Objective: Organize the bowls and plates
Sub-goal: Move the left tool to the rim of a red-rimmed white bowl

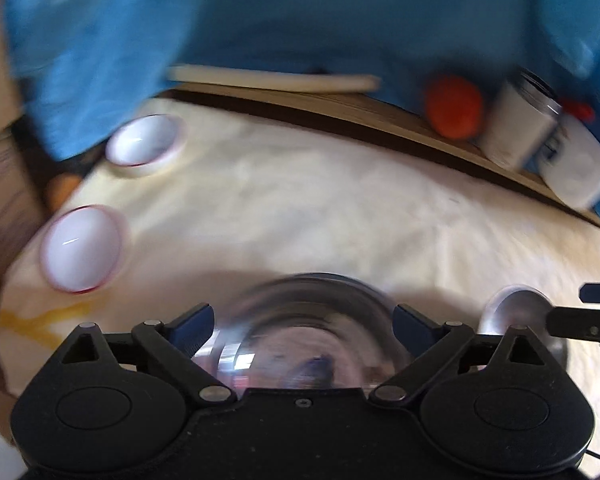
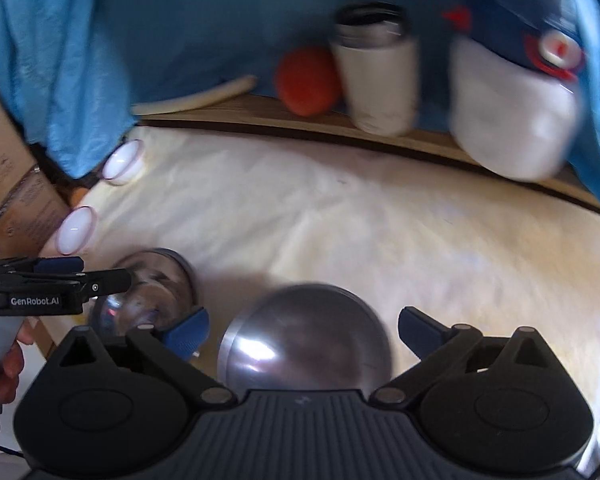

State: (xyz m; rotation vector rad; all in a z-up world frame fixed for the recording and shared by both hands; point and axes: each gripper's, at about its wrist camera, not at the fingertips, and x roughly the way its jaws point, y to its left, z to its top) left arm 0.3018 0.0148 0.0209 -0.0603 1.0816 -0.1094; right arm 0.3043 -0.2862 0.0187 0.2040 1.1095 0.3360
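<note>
In the left wrist view my left gripper [image 1: 303, 326] is open, its blue pads on either side of a shiny steel bowl [image 1: 312, 332] on the cream cloth. Two white red-rimmed bowls [image 1: 146, 145] [image 1: 82, 249] sit at the far left. In the right wrist view my right gripper [image 2: 303, 330] is open around a second steel bowl [image 2: 306, 336], which lies dome up. The first steel bowl [image 2: 156, 288] shows to its left, with the left gripper [image 2: 56, 276] beside it. The white bowls [image 2: 122, 161] [image 2: 76, 230] show far left. Both views are blurred.
A wooden ledge [image 1: 380, 116] at the back carries an orange ball [image 1: 454, 106], a white cup [image 1: 520, 120] and a white-and-blue container [image 2: 512, 108]. Blue cloth [image 1: 260, 20] hangs behind. Cardboard boxes [image 2: 8, 160] stand at the left. The cream cloth [image 2: 380, 220] covers the table.
</note>
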